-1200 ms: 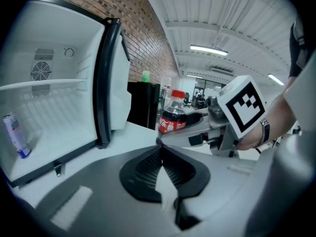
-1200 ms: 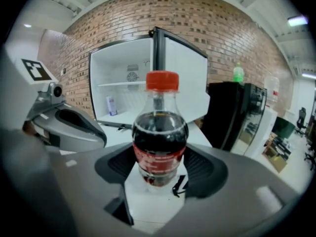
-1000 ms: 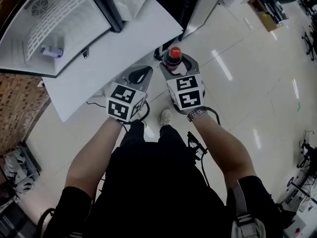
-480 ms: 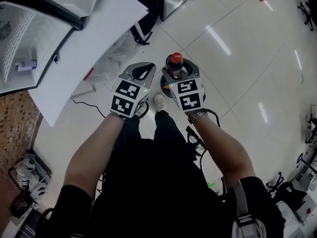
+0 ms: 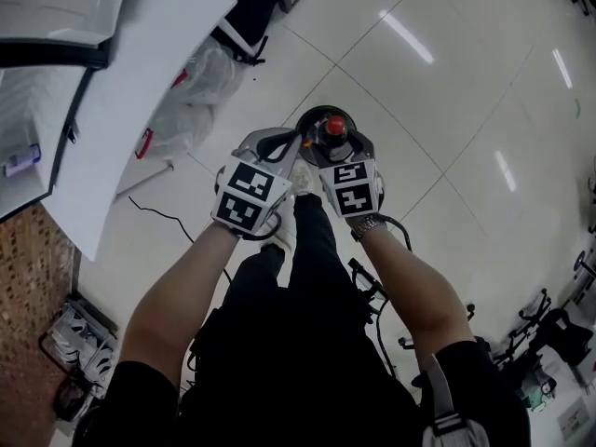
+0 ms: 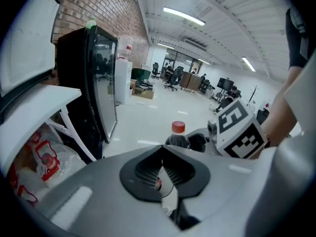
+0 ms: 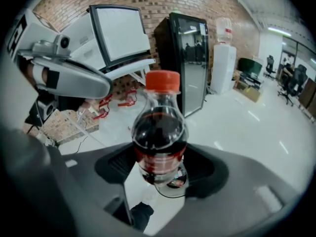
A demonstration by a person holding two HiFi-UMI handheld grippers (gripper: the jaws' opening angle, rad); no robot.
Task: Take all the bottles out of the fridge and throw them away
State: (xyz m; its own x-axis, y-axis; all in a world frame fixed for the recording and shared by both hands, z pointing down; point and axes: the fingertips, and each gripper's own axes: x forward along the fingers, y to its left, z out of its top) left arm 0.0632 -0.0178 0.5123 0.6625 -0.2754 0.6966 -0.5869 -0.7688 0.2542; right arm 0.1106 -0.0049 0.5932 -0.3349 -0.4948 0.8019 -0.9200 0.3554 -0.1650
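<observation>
While the bottle [image 7: 159,132] hangs at frame centre pinched by the right gripper [image 7: 158,174], unbinned, the left gripper [image 6: 163,168] is pressed together empty, and another small bottle [image 5: 19,161] seemingly remains in the fridge [image 5: 42,101], far left.

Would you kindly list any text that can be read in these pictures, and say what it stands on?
No text is readable.
Bottle label: print too blurred to read.
Bag red print: too blurred to read.
Cubes: square markers only, no words.
</observation>
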